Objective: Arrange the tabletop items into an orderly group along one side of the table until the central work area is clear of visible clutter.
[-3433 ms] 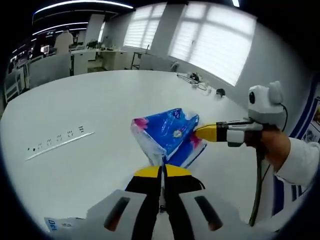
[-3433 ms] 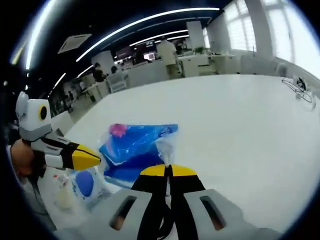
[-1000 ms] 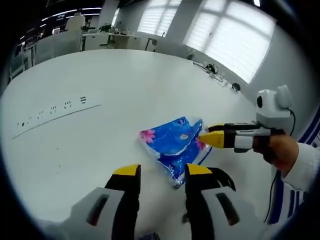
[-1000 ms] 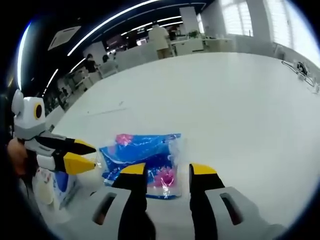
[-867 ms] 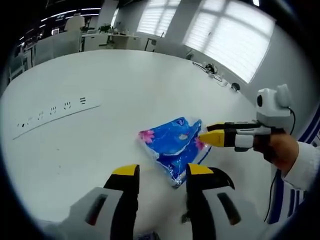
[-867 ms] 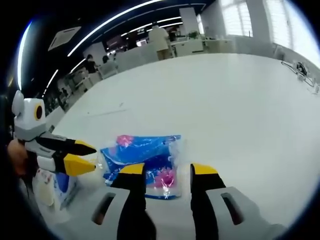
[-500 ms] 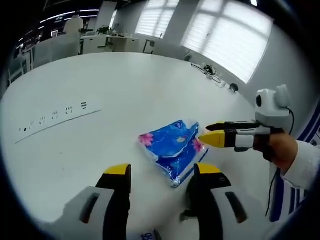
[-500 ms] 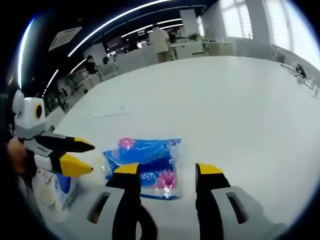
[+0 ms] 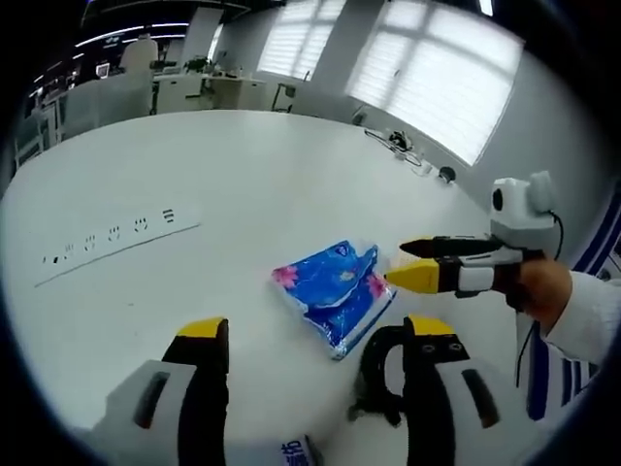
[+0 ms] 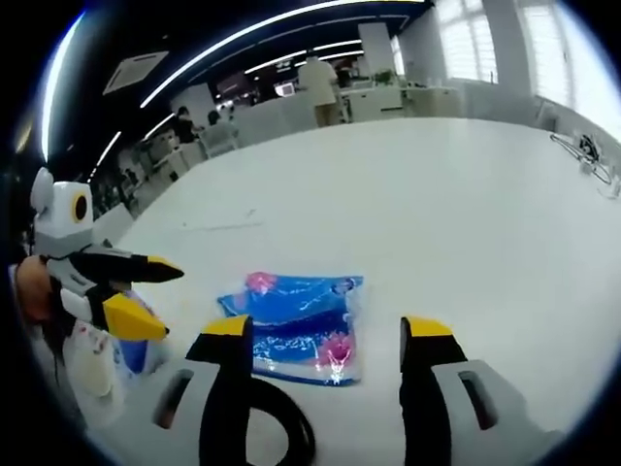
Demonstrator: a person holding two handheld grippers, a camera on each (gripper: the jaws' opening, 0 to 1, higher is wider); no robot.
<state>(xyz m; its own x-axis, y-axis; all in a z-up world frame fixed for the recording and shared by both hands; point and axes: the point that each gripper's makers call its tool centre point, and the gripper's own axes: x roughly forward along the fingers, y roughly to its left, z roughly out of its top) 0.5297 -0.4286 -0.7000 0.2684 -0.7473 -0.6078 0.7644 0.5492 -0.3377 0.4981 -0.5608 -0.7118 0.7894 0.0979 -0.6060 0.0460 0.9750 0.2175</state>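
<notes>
A blue plastic-wrapped pack with pink flower prints (image 9: 334,295) lies flat on the white table (image 9: 213,165); it also lies in the right gripper view (image 10: 299,329). My left gripper (image 9: 315,335) is open, its yellow-tipped jaws spread wide just short of the pack. My right gripper (image 10: 325,332) is open too, its jaws standing either side of the pack's near edge. In the left gripper view the right gripper (image 9: 417,264) comes in from the right, held by a hand. In the right gripper view the left gripper (image 10: 146,291) comes in from the left.
A white power strip (image 9: 116,243) lies on the table at the left. Cables and small items (image 9: 408,155) sit at the far edge by the windows. A white-and-blue pack (image 10: 107,354) sits under the left gripper. A black cable loop (image 9: 378,383) lies near my jaws. Desks and people are behind.
Both grippers have opened wider and pulled back from the blue pack, which now lies free on the table. Earlier both were shut on it and held it up.
</notes>
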